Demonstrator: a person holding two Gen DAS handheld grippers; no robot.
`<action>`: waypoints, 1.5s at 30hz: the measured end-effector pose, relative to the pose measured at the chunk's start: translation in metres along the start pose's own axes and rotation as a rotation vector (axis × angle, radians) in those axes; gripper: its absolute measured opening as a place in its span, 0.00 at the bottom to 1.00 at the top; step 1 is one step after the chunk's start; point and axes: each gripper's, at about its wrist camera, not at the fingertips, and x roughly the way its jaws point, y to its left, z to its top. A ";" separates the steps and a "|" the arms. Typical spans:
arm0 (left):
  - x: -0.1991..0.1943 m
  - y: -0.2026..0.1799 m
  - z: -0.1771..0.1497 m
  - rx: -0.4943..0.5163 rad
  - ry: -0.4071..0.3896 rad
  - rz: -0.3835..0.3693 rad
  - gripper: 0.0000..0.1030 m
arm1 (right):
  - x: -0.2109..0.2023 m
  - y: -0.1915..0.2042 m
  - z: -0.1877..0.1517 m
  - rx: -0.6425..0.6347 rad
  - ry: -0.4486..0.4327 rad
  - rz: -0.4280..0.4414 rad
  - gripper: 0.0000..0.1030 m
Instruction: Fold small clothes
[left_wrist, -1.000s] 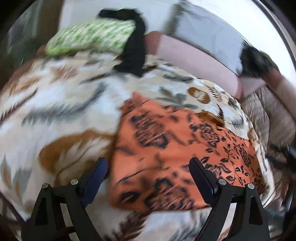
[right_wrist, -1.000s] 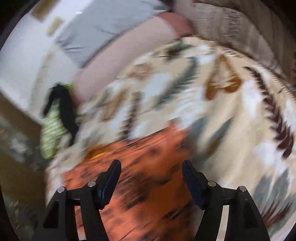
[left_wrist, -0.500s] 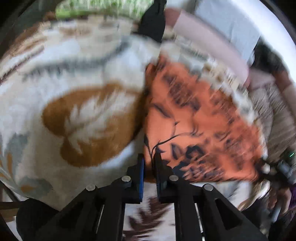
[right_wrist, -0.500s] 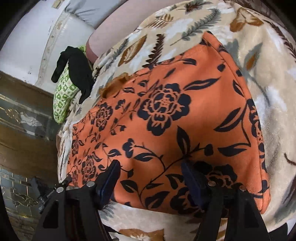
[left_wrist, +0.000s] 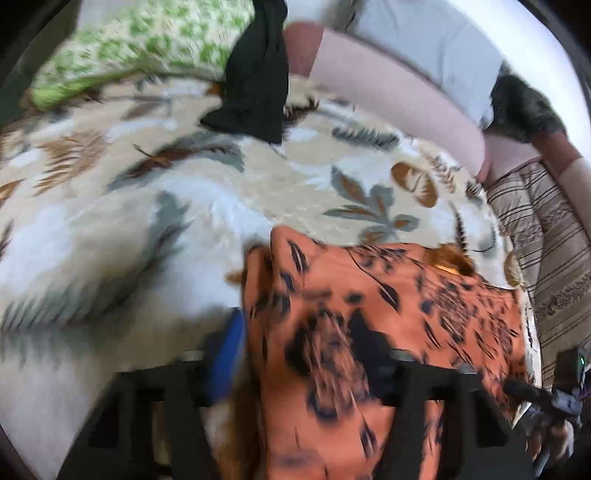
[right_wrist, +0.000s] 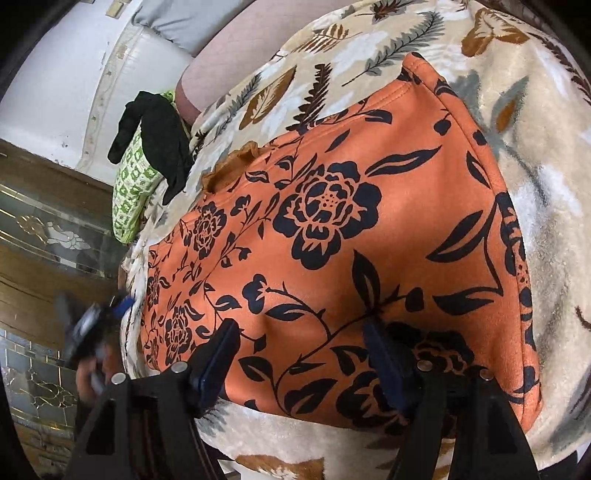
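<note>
I bunched the orange floral garment (left_wrist: 388, 332) in my left gripper (left_wrist: 306, 354) to fold it; my right gripper (right_wrist: 299, 354) stood released, pinning its edge.

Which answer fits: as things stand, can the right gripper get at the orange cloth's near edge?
Probably yes. The right gripper hangs open right over the near edge of the orange cloth, which lies flat on the blanket, and nothing lies between its fingers and the hem.
</note>
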 end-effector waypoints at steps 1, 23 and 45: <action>0.014 0.004 0.008 -0.006 0.036 0.029 0.20 | 0.000 -0.001 0.001 0.003 0.002 0.006 0.71; -0.029 -0.068 -0.061 0.223 -0.065 0.076 0.47 | -0.018 0.005 0.069 0.022 -0.047 0.130 0.71; -0.059 -0.074 -0.103 0.164 -0.174 0.108 0.63 | -0.066 -0.010 -0.036 0.091 -0.188 0.047 0.74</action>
